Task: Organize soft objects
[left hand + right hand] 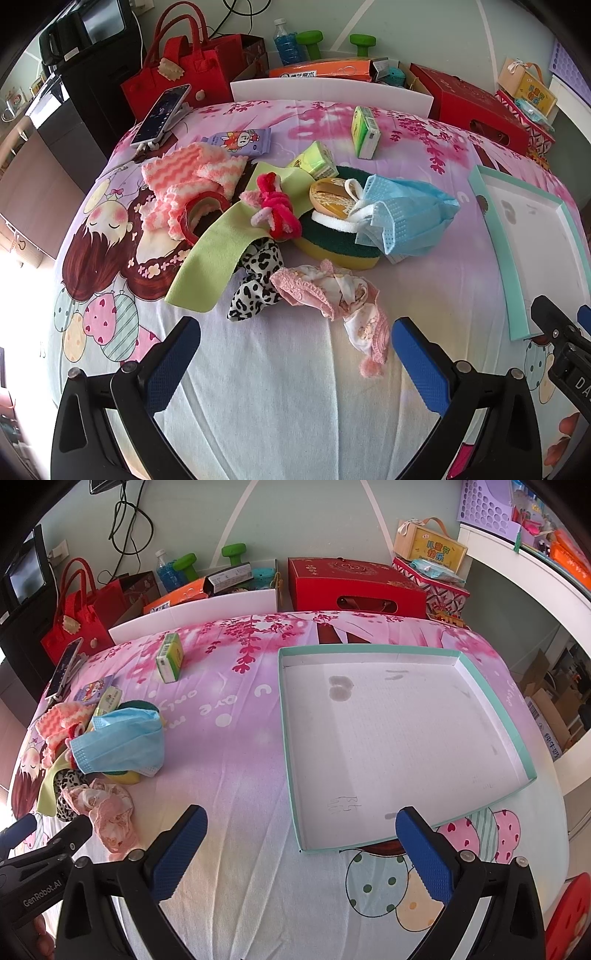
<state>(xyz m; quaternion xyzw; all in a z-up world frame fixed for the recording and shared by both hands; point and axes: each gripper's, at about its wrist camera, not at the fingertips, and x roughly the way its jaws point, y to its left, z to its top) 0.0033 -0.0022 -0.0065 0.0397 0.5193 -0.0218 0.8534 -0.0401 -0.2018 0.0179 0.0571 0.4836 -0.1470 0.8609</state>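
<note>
**Soft pile waits, tray stands bare**

A counter (280, 398) draped in a cartoon-print sheet carries a heap of soft things toward its left side, with boxes and bags crowding the wall behind. The left tool (295, 354) hangs with fingers wide apart and nothing between them, just short of a pink frilly cloth (332, 295), the nearest piece. The right tool (301, 843) is likewise spread and bare at the near rim of the shallow tray (495, 698). The cloth looks light and limp; pinching a bunched fold should lift it, though trailing ends may drag the spotted scrunchie (255, 284) touching it
</note>
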